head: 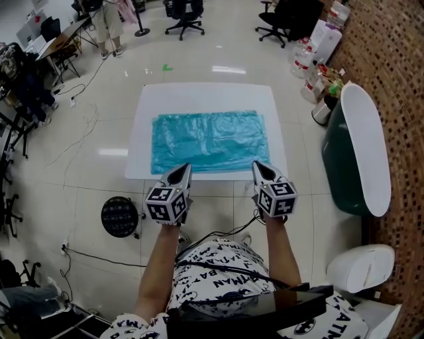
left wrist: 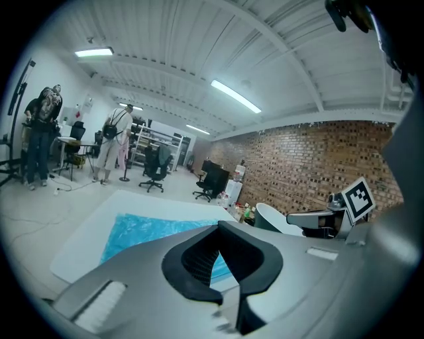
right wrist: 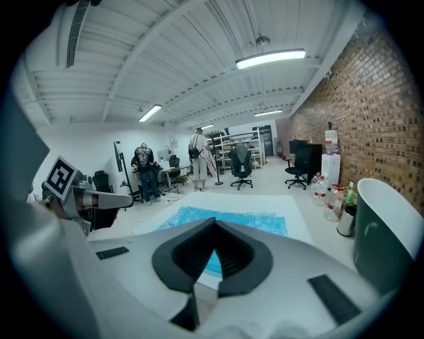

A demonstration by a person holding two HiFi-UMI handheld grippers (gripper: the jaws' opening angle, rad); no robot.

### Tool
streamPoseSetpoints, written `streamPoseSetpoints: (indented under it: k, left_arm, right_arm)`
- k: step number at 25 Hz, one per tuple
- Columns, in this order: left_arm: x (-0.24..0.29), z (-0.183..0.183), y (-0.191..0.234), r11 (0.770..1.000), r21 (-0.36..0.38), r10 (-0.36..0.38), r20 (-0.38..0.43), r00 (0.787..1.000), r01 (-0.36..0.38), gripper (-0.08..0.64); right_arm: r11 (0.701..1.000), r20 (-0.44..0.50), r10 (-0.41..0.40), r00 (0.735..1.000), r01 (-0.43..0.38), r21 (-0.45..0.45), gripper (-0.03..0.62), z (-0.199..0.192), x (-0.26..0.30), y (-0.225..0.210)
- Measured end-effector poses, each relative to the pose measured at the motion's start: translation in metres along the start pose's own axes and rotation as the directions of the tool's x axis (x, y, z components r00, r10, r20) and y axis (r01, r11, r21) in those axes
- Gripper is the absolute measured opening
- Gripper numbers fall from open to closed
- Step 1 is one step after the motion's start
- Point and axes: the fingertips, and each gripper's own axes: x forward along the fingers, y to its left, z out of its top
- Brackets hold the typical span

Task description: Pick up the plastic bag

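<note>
The plastic bag (head: 209, 140) is a blue translucent sheet lying flat on a white mat (head: 205, 96) on the floor. Both grippers hang in the air over the mat's near edge, short of the bag. My left gripper (head: 179, 171) points at the bag's near left corner and my right gripper (head: 260, 167) at its near right corner. The jaws of each meet at the tips with nothing between them. In the left gripper view the bag (left wrist: 149, 232) lies beyond the shut left gripper (left wrist: 220, 226). In the right gripper view the bag (right wrist: 248, 220) lies beyond the shut right gripper (right wrist: 215, 222).
A dark green tub with a white rim (head: 358, 149) stands right of the mat, with bottles (head: 311, 73) behind it. A black round object (head: 120, 216) and cables lie at the near left. Office chairs (head: 185, 16) and a person (head: 108, 23) are at the back.
</note>
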Motion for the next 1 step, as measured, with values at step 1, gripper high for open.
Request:
streamPoseSetpoints:
  k: [1]
  left_arm:
    - [-0.0004,-0.0006,0.0011,1.000,-0.002,0.000,0.000,1.000,0.000,0.000]
  right_arm:
    - [1.000,0.000,-0.001,1.000,0.001,-0.001,0.006,-0.0005,0.0004,0.0005]
